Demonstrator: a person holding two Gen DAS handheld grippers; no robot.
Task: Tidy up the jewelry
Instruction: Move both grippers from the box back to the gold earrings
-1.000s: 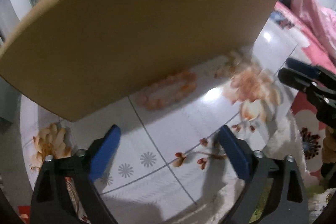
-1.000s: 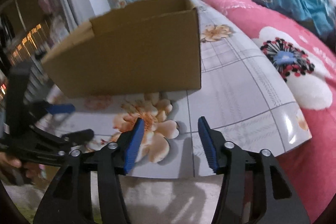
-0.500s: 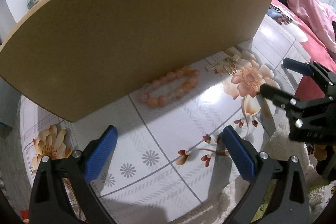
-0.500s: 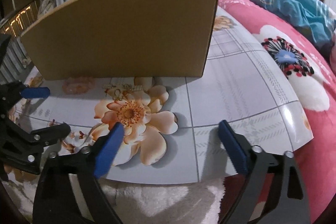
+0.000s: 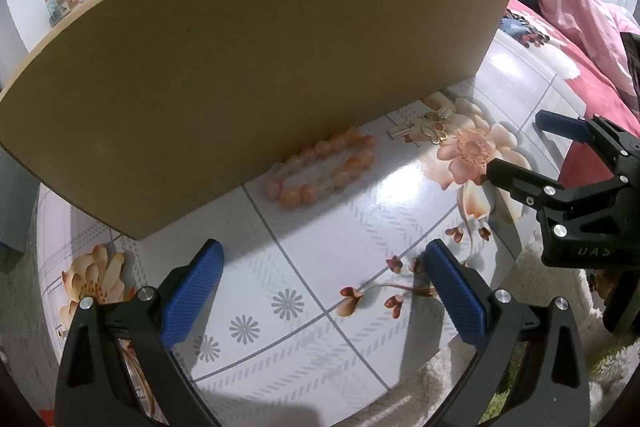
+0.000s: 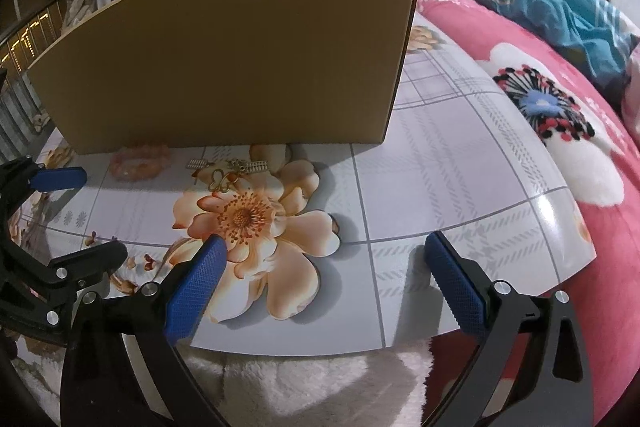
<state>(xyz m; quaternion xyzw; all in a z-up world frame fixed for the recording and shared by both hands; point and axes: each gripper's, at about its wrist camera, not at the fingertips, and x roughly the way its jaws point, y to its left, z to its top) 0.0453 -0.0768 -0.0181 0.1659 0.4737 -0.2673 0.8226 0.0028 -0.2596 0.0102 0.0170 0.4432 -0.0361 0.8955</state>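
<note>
A bracelet of orange beads (image 5: 320, 167) (image 6: 140, 161) lies on the flowered tabletop (image 5: 360, 219) against the front wall of a big cardboard box (image 5: 248, 47) (image 6: 240, 59). To its right lie small gold and silver pieces (image 5: 428, 127), among them a gold butterfly shape (image 6: 224, 179). My left gripper (image 5: 324, 255) (image 6: 100, 213) hovers open over the table, short of the bracelet, with nothing between its blue pads. My right gripper (image 6: 324, 243) (image 5: 516, 143) stands wide open near the table's front edge, short of the small pieces and holding nothing.
The box's inside is hidden by its tall front wall. A bed with a red and pink flowered blanket (image 6: 560, 131) borders the table on the right. White fluffy cloth (image 6: 304, 387) lies below the table's front edge (image 6: 520, 287).
My right gripper's jaws have spread from half open to wide open. In the left wrist view it has come further in from the right. The left gripper has stayed put and open.
</note>
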